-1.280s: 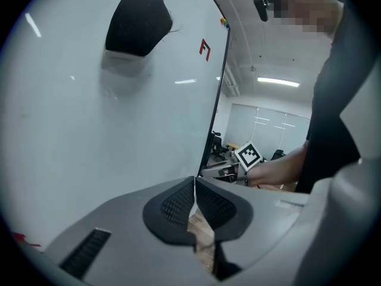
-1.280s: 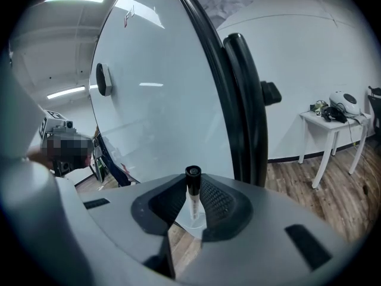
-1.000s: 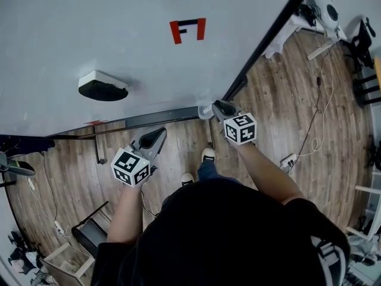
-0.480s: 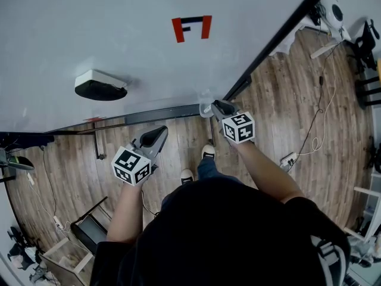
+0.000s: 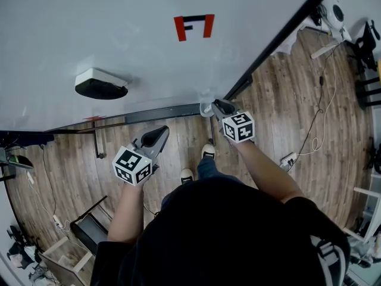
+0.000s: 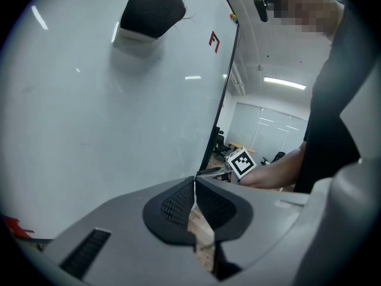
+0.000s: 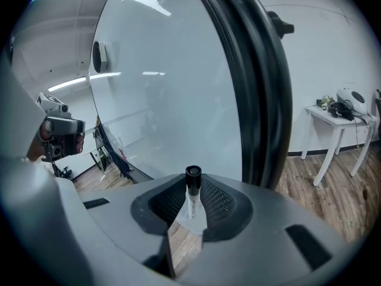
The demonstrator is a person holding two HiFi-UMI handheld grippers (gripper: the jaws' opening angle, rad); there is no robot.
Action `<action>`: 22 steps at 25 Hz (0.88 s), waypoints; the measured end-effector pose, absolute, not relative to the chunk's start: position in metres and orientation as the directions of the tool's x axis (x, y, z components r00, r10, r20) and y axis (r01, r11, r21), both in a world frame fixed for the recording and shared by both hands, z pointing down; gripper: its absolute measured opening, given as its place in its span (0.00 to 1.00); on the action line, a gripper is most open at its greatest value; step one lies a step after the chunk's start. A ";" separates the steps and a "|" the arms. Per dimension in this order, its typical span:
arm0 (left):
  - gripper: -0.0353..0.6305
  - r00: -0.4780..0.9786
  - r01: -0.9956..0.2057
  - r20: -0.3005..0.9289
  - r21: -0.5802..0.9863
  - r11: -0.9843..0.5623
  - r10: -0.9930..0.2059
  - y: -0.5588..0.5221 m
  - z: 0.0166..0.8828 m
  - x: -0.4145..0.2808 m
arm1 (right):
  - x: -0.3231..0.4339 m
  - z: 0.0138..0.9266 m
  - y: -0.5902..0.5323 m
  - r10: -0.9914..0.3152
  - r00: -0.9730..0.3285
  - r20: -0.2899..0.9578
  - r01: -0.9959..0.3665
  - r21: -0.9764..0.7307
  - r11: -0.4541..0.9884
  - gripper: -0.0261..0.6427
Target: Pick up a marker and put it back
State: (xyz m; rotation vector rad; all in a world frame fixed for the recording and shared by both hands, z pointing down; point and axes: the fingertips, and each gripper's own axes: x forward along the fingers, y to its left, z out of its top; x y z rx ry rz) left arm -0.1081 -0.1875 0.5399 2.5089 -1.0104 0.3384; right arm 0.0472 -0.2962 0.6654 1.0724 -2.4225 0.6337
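A marker point(image 7: 191, 195) with a white barrel and a black cap stands upright between the pads of my right gripper point(image 7: 191, 186), and the pads still touch it while the jaws are opening. In the head view my right gripper point(image 5: 218, 108) is at the right end of the whiteboard's ledge point(image 5: 161, 114), with the marker point(image 5: 205, 109) a pale spot at its tip. My left gripper point(image 5: 156, 136) hangs lower left, below the ledge. Its jaws are shut with nothing between them point(image 6: 194, 181).
The whiteboard point(image 5: 119, 34) fills the upper left, with a black-bottomed eraser point(image 5: 101, 84) and a red and black mark point(image 5: 193, 27) on it. Its black frame point(image 5: 280, 40) runs diagonally at the right. A white side table point(image 7: 336, 117) stands on the wooden floor point(image 5: 321, 100).
Both grippers stay where they were. Only the head view has shifted slightly.
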 end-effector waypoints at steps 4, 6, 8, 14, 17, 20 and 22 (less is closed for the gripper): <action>0.08 0.712 -0.698 0.368 0.285 -0.657 -0.597 -0.184 0.540 -0.107 | 0.050 0.663 -0.298 -0.584 -0.612 0.534 -0.769 -0.231 0.596 0.16; 0.08 0.712 -0.698 0.367 0.285 -0.657 -0.598 -0.183 0.539 -0.108 | 0.052 0.660 -0.299 -0.589 -0.608 0.533 -0.773 -0.226 0.594 0.17; 0.08 0.712 -0.699 0.364 0.283 -0.657 -0.600 -0.182 0.536 -0.109 | 0.055 0.657 -0.299 -0.596 -0.602 0.531 -0.777 -0.217 0.592 0.17; 0.08 0.723 -0.687 0.347 0.271 -0.674 -0.598 -0.177 0.527 -0.108 | 0.067 0.636 -0.298 -0.639 -0.580 0.506 -0.798 -0.197 0.569 0.19; 0.08 0.730 -0.679 0.339 0.264 -0.685 -0.593 -0.174 0.523 -0.106 | 0.074 0.623 -0.295 -0.657 -0.573 0.490 -0.806 -0.189 0.561 0.19; 0.08 0.736 -0.672 0.331 0.256 -0.695 -0.590 -0.172 0.518 -0.105 | 0.079 0.611 -0.289 -0.672 -0.569 0.475 -0.810 -0.183 0.557 0.19; 0.08 0.740 -0.667 0.326 0.250 -0.701 -0.588 -0.171 0.515 -0.104 | 0.082 0.602 -0.284 -0.681 -0.567 0.464 -0.813 -0.180 0.554 0.19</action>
